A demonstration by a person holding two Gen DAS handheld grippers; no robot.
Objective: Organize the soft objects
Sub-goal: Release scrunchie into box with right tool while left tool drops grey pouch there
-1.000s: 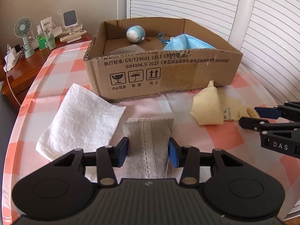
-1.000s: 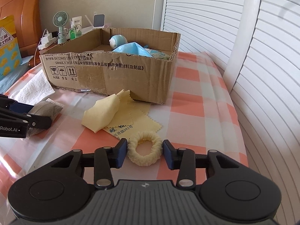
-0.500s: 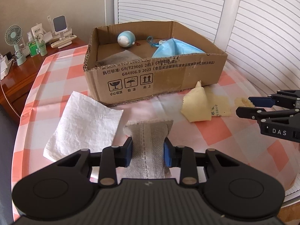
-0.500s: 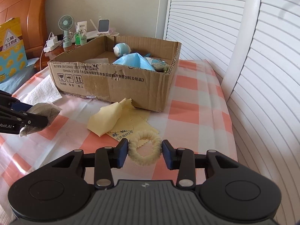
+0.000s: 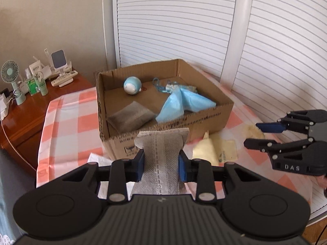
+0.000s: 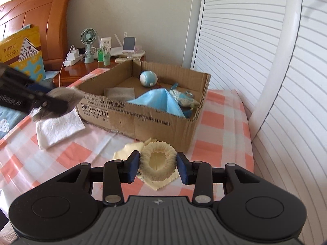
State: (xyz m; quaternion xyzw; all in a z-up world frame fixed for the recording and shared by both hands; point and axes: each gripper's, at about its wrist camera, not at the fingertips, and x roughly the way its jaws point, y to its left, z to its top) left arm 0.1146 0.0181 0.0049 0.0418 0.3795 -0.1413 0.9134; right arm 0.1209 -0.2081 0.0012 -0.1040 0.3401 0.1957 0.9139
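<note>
My left gripper (image 5: 161, 165) is shut on a grey fabric pouch (image 5: 162, 155) and holds it in the air in front of the open cardboard box (image 5: 204, 120). From the right wrist view the same pouch (image 6: 63, 96) hangs at the left, near the box corner. My right gripper (image 6: 158, 166) is shut on a cream fuzzy hair ring (image 6: 158, 163), lifted above a yellow cloth (image 6: 130, 150) that lies on the checked tablecloth. Inside the box lie a blue face mask (image 5: 179, 104), a blue-and-white round toy (image 5: 132, 85), a grey pouch (image 5: 130, 118) and a small blue trinket (image 6: 183, 98).
A white paper towel (image 6: 57, 126) lies on the table left of the box. A wooden bedside stand (image 5: 26, 110) with a fan, bottles and a phone holder stands at the back left. White louvred doors (image 5: 184, 20) run behind and to the right.
Both grippers have risen off the table with their loads, the left with the grey pouch and the right with the hair ring. The left jaws first closed further onto the pouch.
</note>
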